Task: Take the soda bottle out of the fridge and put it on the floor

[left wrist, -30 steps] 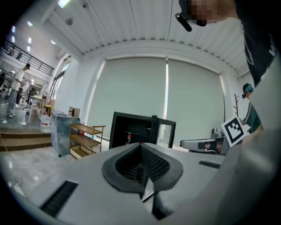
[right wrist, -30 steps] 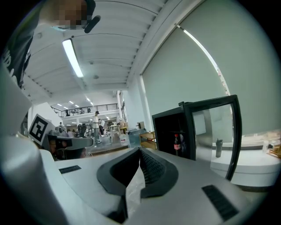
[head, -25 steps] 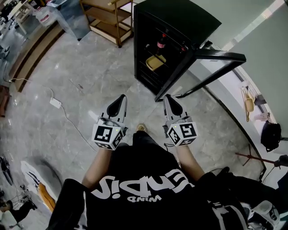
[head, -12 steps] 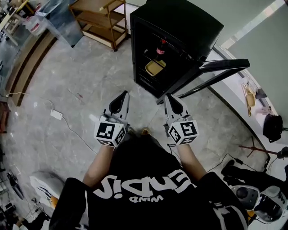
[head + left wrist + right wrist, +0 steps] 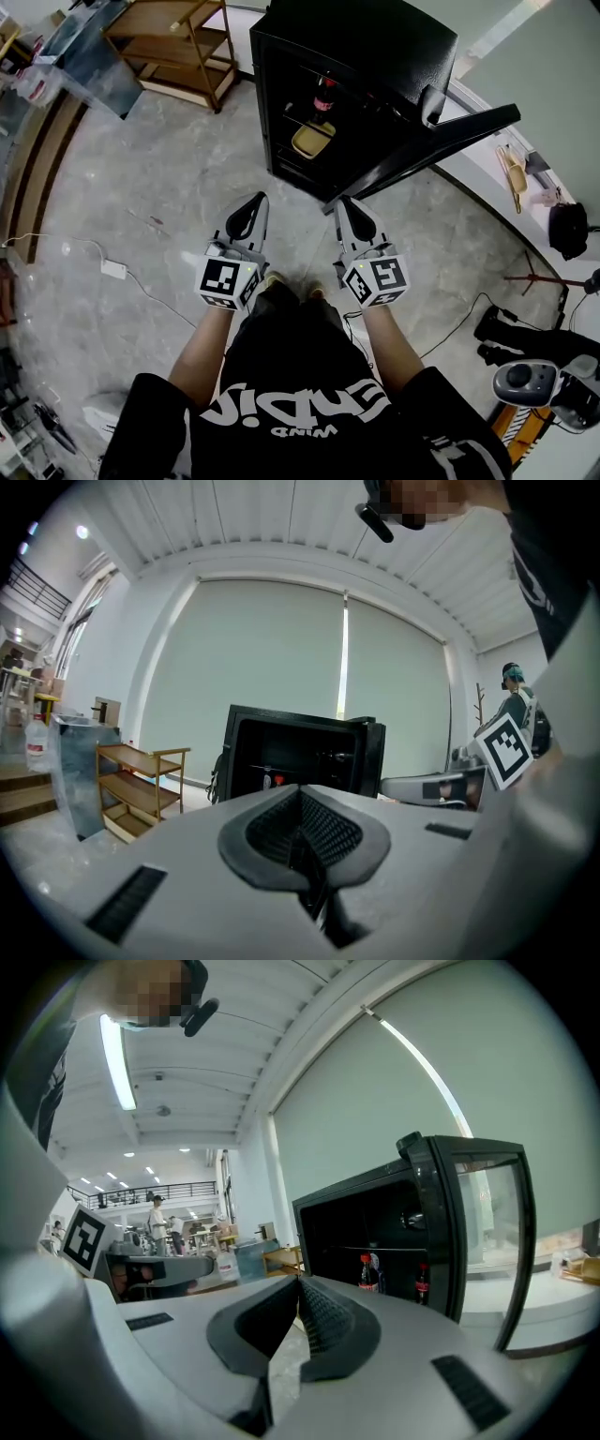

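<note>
Up ahead in the open black fridge point(image 5: 375, 37), the upright red-capped dark soda bottle point(image 5: 324, 94) sits nearer the grey right gripper point(image 5: 344, 202) than the left gripper point(image 5: 255, 201), both clamped shut, empty.

The dark, red-labelled soda bottle point(image 5: 323, 96) stood upright high inside the open black fridge point(image 5: 375, 47) ahead of me.

Wooden shelf rack point(image 5: 164, 21), white corded adapter point(image 5: 113, 269), black bag point(image 5: 567, 230) at far right.
</note>
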